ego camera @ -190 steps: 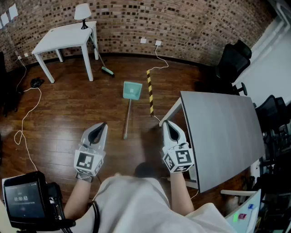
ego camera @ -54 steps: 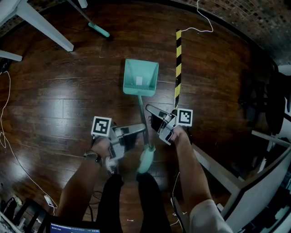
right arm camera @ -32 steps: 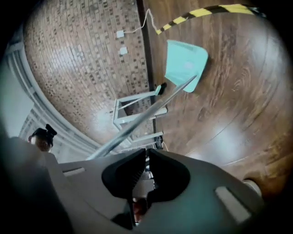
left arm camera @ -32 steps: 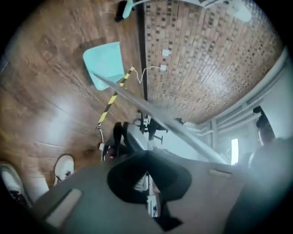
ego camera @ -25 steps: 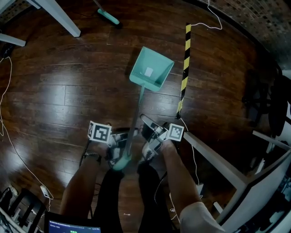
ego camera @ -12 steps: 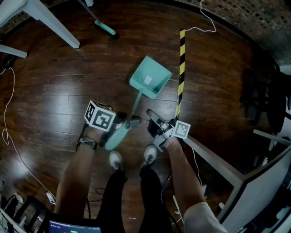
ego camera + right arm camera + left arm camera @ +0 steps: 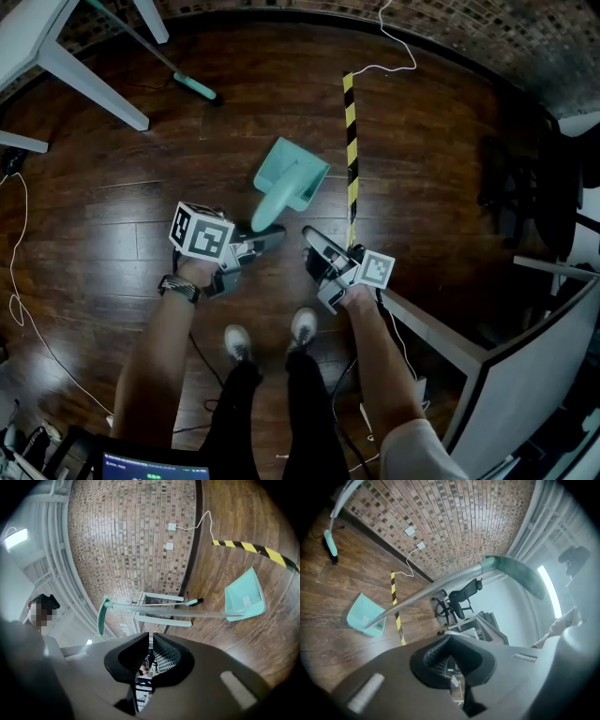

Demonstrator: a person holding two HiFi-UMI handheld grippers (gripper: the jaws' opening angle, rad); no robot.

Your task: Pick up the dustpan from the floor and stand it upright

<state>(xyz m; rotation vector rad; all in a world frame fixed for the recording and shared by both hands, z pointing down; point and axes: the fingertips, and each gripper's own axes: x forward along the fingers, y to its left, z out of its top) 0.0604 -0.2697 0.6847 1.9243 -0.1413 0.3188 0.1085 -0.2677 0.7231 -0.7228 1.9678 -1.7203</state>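
Both claws are pressed together with nothing between them. The left claw [image 7: 274, 231] sits just beside the dustpan's teal grip [image 7: 267, 211]; the right claw [image 7: 310, 235] is slightly apart. The dustpan [image 7: 298, 174] has its pan on the floor [image 7: 112, 216] and its handle rises steeply, beside the yellow-black strip [image 7: 352, 159] running toward the floor's brick-wall edge.

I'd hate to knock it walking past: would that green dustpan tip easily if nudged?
Probably. The dustpan stands on its small pan with the long handle rising high above, so it looks top-heavy. It seems thin plastic on a slim pole, likely light, so a nudge near the grip could topple it on the smooth wooden floor.
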